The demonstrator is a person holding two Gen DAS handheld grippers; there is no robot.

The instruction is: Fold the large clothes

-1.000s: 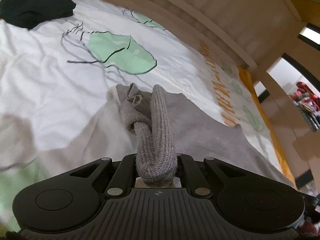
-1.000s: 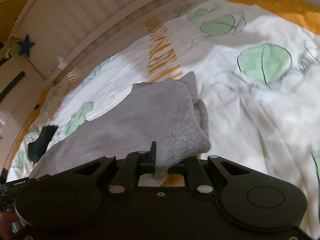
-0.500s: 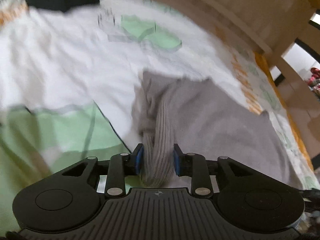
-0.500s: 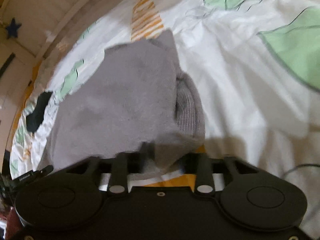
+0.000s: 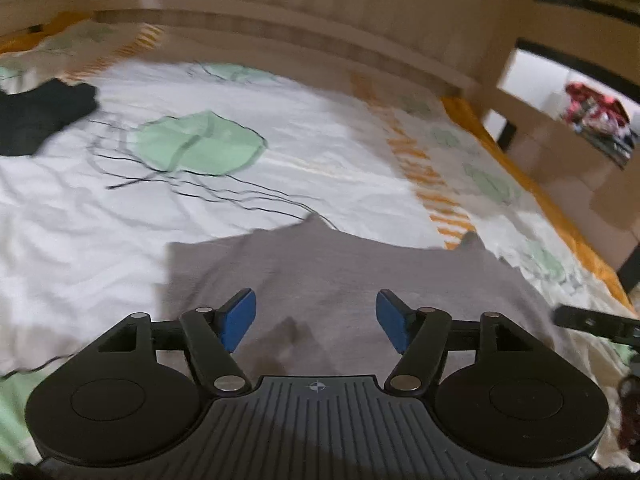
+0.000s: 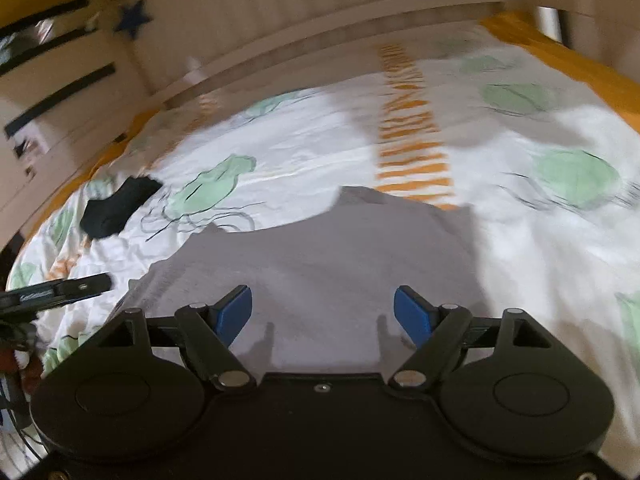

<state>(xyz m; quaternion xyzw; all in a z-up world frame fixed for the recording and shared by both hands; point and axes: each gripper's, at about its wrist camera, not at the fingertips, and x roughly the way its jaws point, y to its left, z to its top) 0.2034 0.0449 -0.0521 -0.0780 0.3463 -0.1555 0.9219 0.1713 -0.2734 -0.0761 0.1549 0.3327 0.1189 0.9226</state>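
Left wrist view: left gripper [image 5: 316, 314] is spread wide, nothing between its blue pads, flat grey knit garment [image 5: 360, 276] right under them. Right gripper [image 6: 323, 314] likewise. Beyond the fingertips, past the garment's far edge, bare jellyfish-print white bedsheet [image 6: 312, 152]; small black cloth [image 6: 116, 206] far left.

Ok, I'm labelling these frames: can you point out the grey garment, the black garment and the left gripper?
grey garment [image 5: 360, 276]: left wrist view, middle of the flat cloth.
black garment [image 6: 116, 208]: right wrist view, centre of the dark heap.
left gripper [image 5: 316, 320]: left wrist view, midway between its open jaws.
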